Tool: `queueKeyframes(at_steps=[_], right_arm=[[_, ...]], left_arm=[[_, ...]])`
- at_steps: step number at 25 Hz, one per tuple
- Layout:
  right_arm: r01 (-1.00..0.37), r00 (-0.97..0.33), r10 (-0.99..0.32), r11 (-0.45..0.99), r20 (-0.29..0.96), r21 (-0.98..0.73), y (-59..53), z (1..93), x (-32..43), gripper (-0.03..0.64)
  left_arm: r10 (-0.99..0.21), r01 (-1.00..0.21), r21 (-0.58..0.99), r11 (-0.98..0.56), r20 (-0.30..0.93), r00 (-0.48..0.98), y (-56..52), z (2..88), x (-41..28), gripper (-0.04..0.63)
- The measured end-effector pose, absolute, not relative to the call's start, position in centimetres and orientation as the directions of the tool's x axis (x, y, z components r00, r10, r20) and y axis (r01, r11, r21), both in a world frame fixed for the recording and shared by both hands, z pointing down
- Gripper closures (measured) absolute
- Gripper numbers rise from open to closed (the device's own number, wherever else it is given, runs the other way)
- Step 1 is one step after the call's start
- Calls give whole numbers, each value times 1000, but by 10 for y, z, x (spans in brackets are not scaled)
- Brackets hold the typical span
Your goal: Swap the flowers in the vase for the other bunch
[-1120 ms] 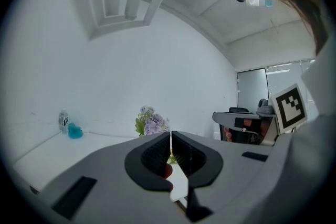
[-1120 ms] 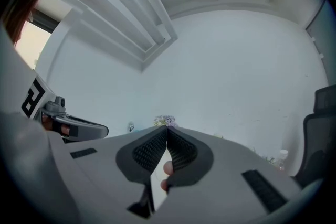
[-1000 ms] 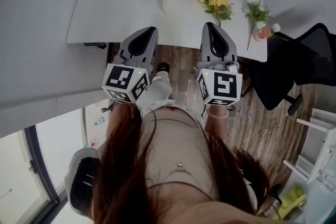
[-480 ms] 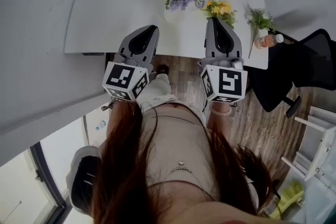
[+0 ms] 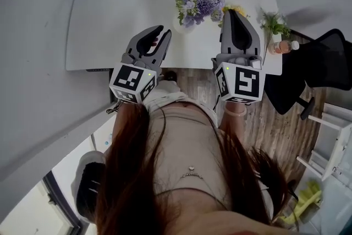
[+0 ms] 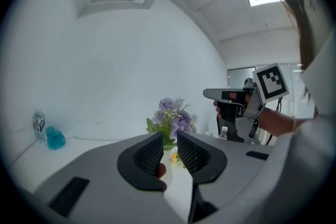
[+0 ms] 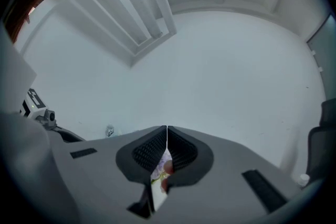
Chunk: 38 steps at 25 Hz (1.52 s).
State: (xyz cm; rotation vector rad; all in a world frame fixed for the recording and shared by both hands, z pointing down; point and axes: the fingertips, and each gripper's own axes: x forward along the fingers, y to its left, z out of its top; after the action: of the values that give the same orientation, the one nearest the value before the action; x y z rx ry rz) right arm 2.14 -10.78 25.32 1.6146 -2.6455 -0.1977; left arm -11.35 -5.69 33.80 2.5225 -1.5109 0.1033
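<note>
Though partly behind right gripper (image 5: pixel 230 12), yellow flowers (image 5: pixel 241 9).

purple flowers (image 5: pixel 198 3): upright in vase (image 5: pixel 182 26), white, right of bench (image 5: pixel 110 19) centre | yellow bunch (image 5: pixel 239 9): lying just right of vase, mostly hidden | green sprig (image 5: pixel 273 25): lying near right edge

Both grippers held out ahead of me, side by side and about level.
My left gripper (image 6: pixel 169 137) angles slightly toward the right one; its jaws have just been opening and stand a little apart, nothing between them. My right gripper (image 7: pixel 166 130) has its jaws pressed together, empty, with my right forearm (image 6: pixel 278 120) stretched forward behind it.
</note>
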Motion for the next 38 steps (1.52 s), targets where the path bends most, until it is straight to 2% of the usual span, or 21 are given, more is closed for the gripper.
queueKeyframes(at_steps=[6, 11, 19, 38], right_arm=[[-896, -428, -903, 421, -24, 142, -128, 253, 6, 591], [-910, -408, -913, 405, -18, 84, -137, 254, 3, 591], [-934, -347, -937, 344, -25, 94, -138, 249, 12, 590], [-930, -359, -933, 354, -36, 99, -155, 248, 12, 591]], left_arm=[[-827, -838, 150, -525, 146, 543, -72, 342, -121, 508], [-781, -796, 159, -584, 156, 605, -80, 350, -119, 485], [-729, -747, 145, -649, 164, 664, -85, 360, -110, 419], [-714, -748, 41, -662, 266, 647, -99, 394, -93, 336]])
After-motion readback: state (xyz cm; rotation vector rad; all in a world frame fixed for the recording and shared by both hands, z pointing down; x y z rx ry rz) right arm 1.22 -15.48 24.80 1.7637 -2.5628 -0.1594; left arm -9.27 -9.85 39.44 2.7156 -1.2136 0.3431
